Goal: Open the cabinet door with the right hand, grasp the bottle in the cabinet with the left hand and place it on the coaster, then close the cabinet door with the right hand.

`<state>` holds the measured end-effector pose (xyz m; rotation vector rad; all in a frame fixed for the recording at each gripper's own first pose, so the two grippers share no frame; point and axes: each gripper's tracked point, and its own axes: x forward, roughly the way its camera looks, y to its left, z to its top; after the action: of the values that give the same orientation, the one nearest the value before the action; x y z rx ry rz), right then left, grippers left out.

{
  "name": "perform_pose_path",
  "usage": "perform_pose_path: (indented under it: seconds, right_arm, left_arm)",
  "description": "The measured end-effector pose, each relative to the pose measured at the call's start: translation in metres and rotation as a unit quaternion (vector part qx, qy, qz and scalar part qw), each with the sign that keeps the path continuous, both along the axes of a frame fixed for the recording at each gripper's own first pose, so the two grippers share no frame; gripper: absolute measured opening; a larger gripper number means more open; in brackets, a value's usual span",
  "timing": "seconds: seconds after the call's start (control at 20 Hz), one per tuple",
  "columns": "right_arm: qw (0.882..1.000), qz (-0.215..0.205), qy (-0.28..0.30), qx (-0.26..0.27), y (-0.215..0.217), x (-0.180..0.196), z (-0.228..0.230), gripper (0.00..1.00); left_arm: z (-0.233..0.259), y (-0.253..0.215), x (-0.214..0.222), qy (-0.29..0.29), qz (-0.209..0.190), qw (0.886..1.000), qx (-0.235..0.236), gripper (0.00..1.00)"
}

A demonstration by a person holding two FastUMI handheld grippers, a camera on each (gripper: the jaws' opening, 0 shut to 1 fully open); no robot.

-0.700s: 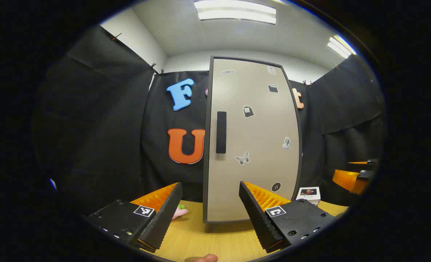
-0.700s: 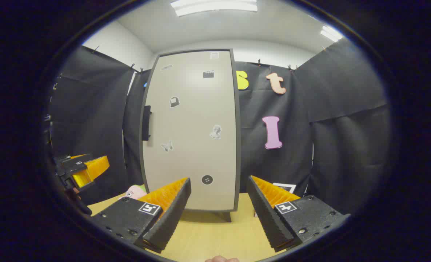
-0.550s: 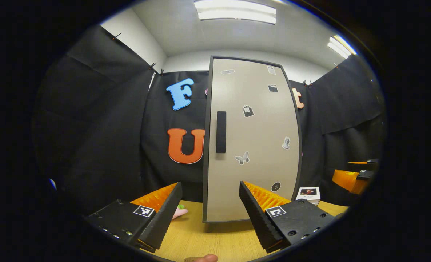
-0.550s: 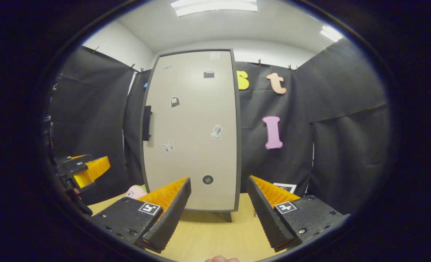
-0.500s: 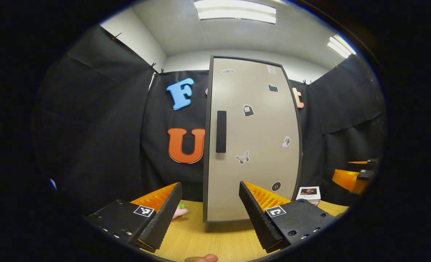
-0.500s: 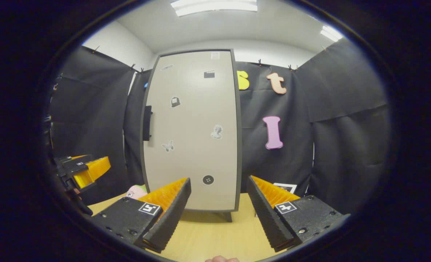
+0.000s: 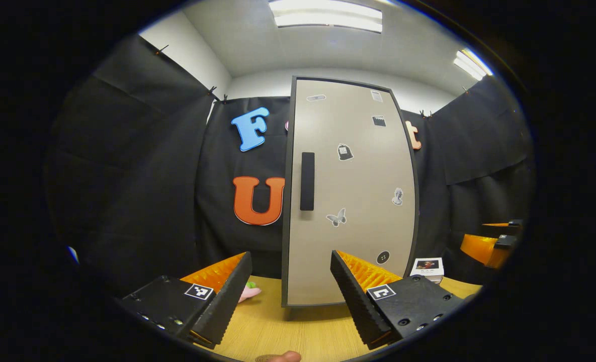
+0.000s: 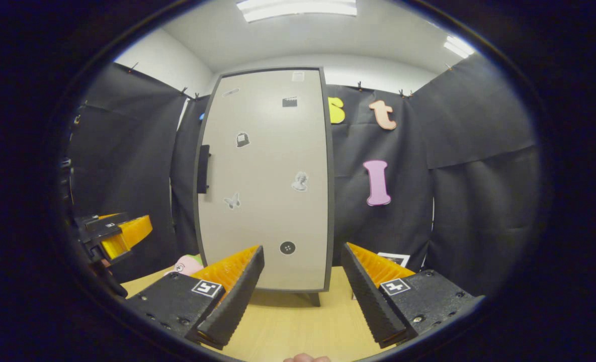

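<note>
Nothing much has shifted: cabinet door (image 8: 265,176) stays closed, my right gripper (image 8: 302,289) and left gripper (image 7: 290,291) jaws apart, empty; handle (image 8: 203,169) possibly fractionally nearer.

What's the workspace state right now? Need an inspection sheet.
Surface: wooden table, bare in front of the cabinet.
Job's things: cabinet door shut, handle untouched; bottle and coaster not seen.
Clutter: pink toy left of the cabinet, small printed box right of it.
Grippers: left gripper and right gripper both open, jaws empty, short of the door.
Cables: nothing seen.
Surroundings: black cloth walls, ceiling lights on.
</note>
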<state>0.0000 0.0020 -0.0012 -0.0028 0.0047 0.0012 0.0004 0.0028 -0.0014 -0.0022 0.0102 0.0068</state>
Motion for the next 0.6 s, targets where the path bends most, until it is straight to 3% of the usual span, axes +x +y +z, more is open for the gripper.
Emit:
perform_pose_path:
  seconds: [0.05, 0.3, 0.4, 0.45, 0.5, 0.6]
  right_arm:
    - [1.000, 0.000, 0.000, 0.000, 0.000, 0.000, 0.000, 1.00]
    - [1.000, 0.001, 0.000, 0.001, 0.001, 0.000, -0.001, 0.96]
    - [1.000, 0.002, 0.001, 0.001, 0.002, 0.000, -0.002, 0.99]
    - [1.000, 0.004, 0.002, 0.000, 0.003, -0.001, -0.002, 0.96]
    - [1.000, 0.013, 0.000, 0.002, 0.006, -0.001, -0.002, 0.99]
    - [0.999, 0.034, -0.005, 0.010, 0.016, -0.001, 0.002, 0.96]
  left_arm:
    - [0.000, 0.001, -0.001, -0.001, 0.000, 1.000, 0.000, 0.95]
    - [0.001, -0.001, 0.000, -0.001, -0.001, 1.000, 0.002, 0.95]
    - [-0.001, 0.000, 0.000, 0.002, -0.001, 1.000, 0.000, 0.95]
    - [-0.001, -0.001, 0.001, 0.003, -0.001, 1.000, 0.000, 0.95]
    - [-0.002, -0.001, 0.001, 0.003, -0.001, 1.000, 0.001, 0.95]
    - [-0.002, -0.002, -0.001, 0.004, -0.003, 1.000, 0.003, 0.95]
